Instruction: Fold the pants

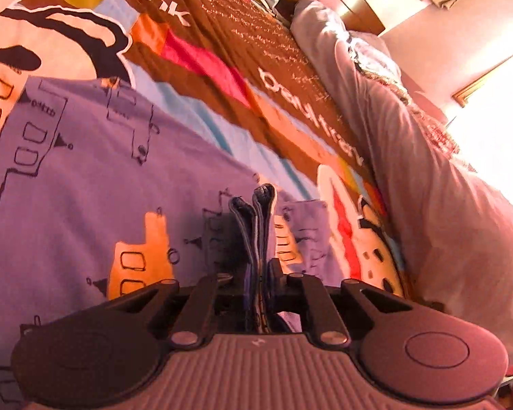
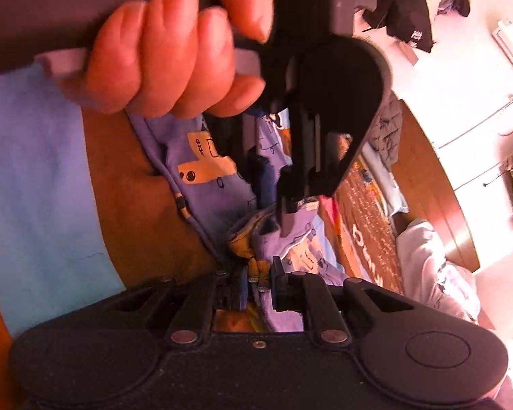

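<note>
In the left wrist view, the left gripper (image 1: pixel 256 273) fills the bottom of the frame, its two fingers drawn together on a thick folded edge of the pants (image 1: pixel 85 184), whose doubled hem stands up between them at lower centre. The pants, purple with outlined and orange submarine shapes, spread across the left and centre of the frame. They lie on a patterned bedspread (image 1: pixel 222 54) in brown, orange, pink and pale blue with white lettering, running from upper left to lower right. A grey bundle of bedding (image 1: pixel 410 171) lies along the right side, beside a bright window area at the right edge.

In the right wrist view, the right gripper (image 2: pixel 256 290) sits at the bottom of the frame, its fingers closed on a bunched fold of the same purple pants (image 2: pixel 205 198) at lower centre. Just above, the black left gripper (image 2: pixel 287 218) points down onto the cloth, held by a hand (image 2: pixel 174 54) that fills the upper left and centre. The bedspread (image 2: pixel 44 177) shows as blue and brown bands at the left. A wooden headboard (image 2: pixel 434 184) curves down the right side.
</note>
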